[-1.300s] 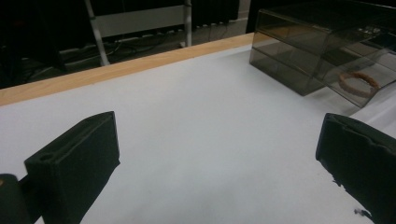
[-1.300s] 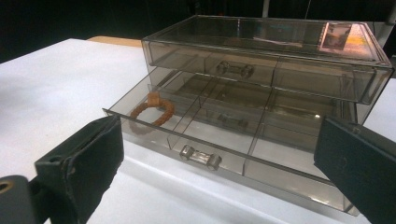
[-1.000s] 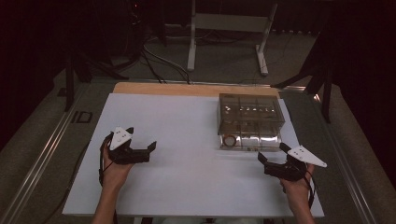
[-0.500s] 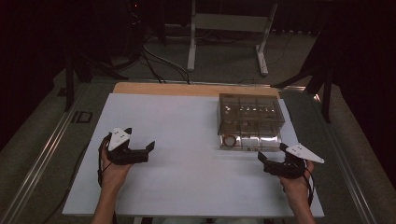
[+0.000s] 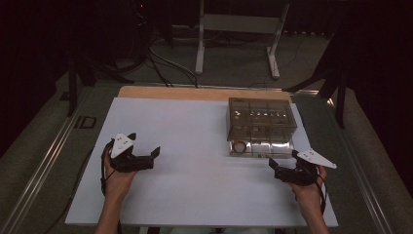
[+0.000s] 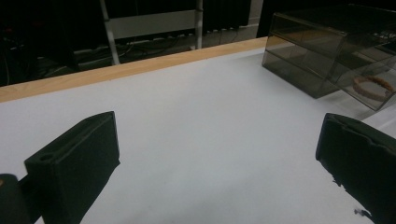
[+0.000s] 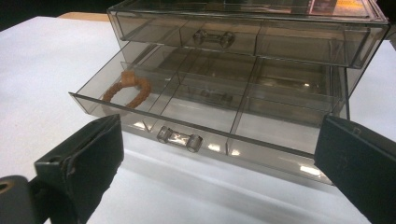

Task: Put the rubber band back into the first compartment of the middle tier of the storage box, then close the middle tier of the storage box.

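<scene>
On the white table (image 5: 195,161) we see the clear drawer box (image 5: 261,119) with its bottom drawer (image 7: 205,126) pulled out, the brown bracelet (image 7: 126,92) in its left compartment, closing still to come, while our left gripper (image 5: 146,157) and right gripper (image 5: 275,168) hover low, jaws apart, empty.

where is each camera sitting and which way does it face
High view: above the person's side, looking forward and down on the table; forearms, left gripper, right gripper.
Left gripper view: along its open jaws, over the table toward the drawer box.
Right gripper view: facing the open drawer.
All share the bracelet.
</scene>
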